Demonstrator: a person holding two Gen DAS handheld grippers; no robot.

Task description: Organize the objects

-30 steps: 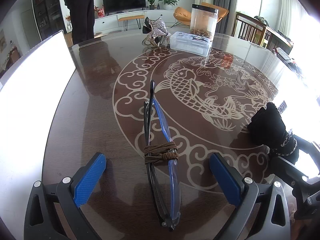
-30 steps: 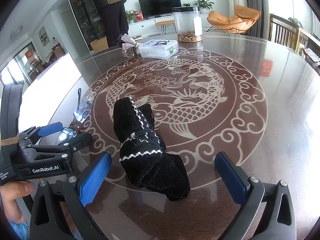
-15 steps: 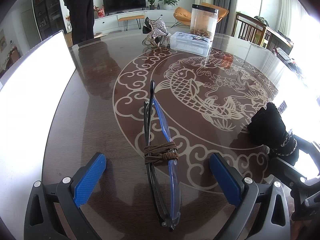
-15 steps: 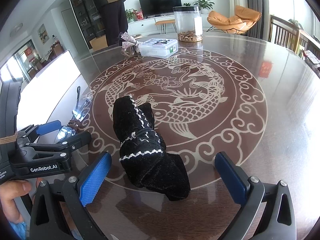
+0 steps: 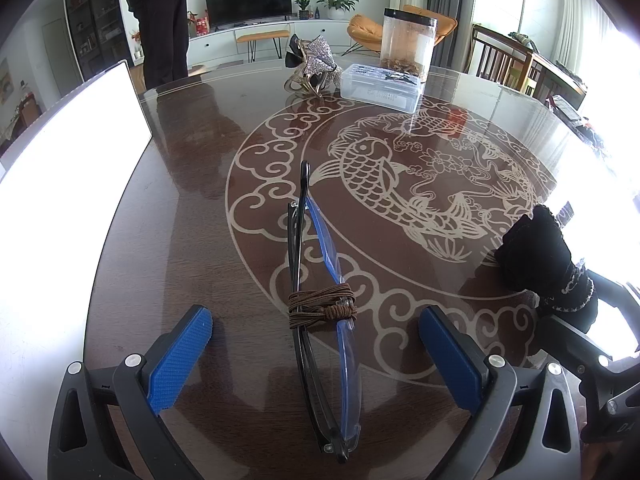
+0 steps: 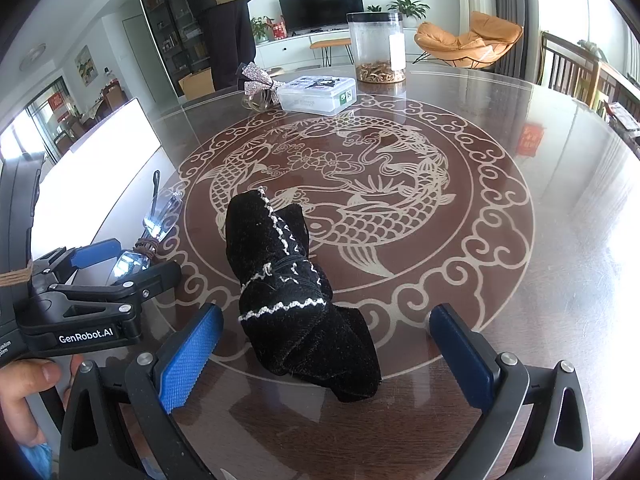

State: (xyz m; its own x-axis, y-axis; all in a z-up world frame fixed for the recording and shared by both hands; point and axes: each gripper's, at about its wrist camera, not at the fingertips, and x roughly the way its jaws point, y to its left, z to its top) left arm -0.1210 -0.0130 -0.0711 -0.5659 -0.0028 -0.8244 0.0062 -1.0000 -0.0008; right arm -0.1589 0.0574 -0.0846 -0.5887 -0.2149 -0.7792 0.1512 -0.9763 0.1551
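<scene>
Pouch (image 6: 296, 300), black fabric with white stitched trim, lies on the round table (image 6: 560, 280) over the lower rim of the inlaid fish medallion, between the widely spread fingers of the right gripper (image 6: 324, 356) and touching neither pad. Folded glasses (image 5: 320, 320), bound at mid-length by a brown cord (image 5: 322, 306), lie lengthwise between the left gripper (image 5: 316, 356) fingers, which also stand wide apart and clear of the frame. Far side of the table: a tall clear jar (image 6: 378, 46), a flat clear box (image 6: 318, 94) and a glittery bow (image 6: 258, 80), grouped close together.
</scene>
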